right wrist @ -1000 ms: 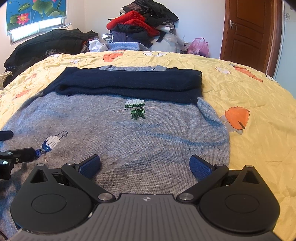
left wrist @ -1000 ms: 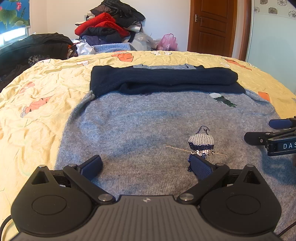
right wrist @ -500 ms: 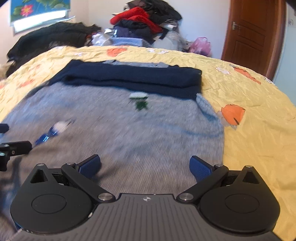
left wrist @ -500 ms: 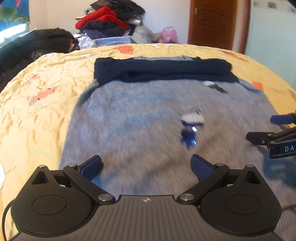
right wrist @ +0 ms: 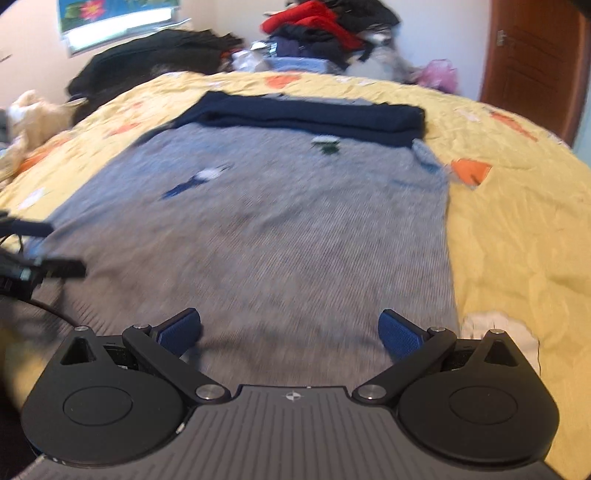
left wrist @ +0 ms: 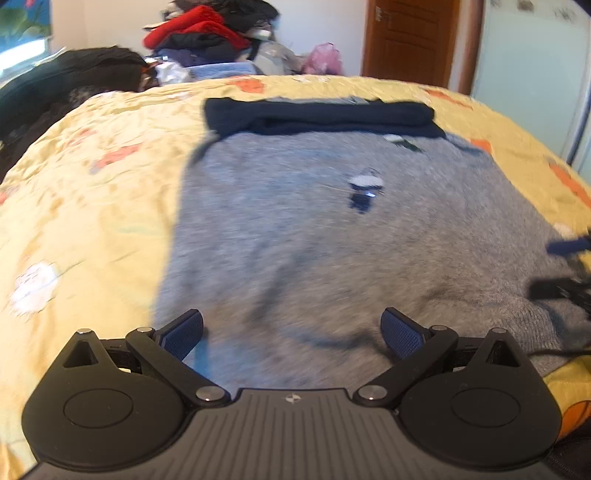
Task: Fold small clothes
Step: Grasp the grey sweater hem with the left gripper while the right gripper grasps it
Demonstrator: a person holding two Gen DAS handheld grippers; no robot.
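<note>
Grey knitted sweater [left wrist: 332, 240] spread flat on a yellow patterned bedspread [left wrist: 92, 192], dark navy folded sleeves [left wrist: 317, 114] laid across its far end. Left gripper [left wrist: 291, 332] with blue-padded fingers [left wrist: 183, 334] spread wide, grasping nothing, poised over the near hem close to the sweater's left edge. Right gripper [right wrist: 290, 332] likewise released, empty, over the near hem by the right edge, a white patch on the bedspread [right wrist: 498, 332] just beside its right finger. Near hem slightly rumpled towards the right. Bare bedspread on both sides of the sweater, wide and unobstructed. Heap of red and dark clothes [right wrist: 321, 26] well beyond the far edge; brown wooden door [left wrist: 410, 37] farther off. Both views motion-blurred.
</note>
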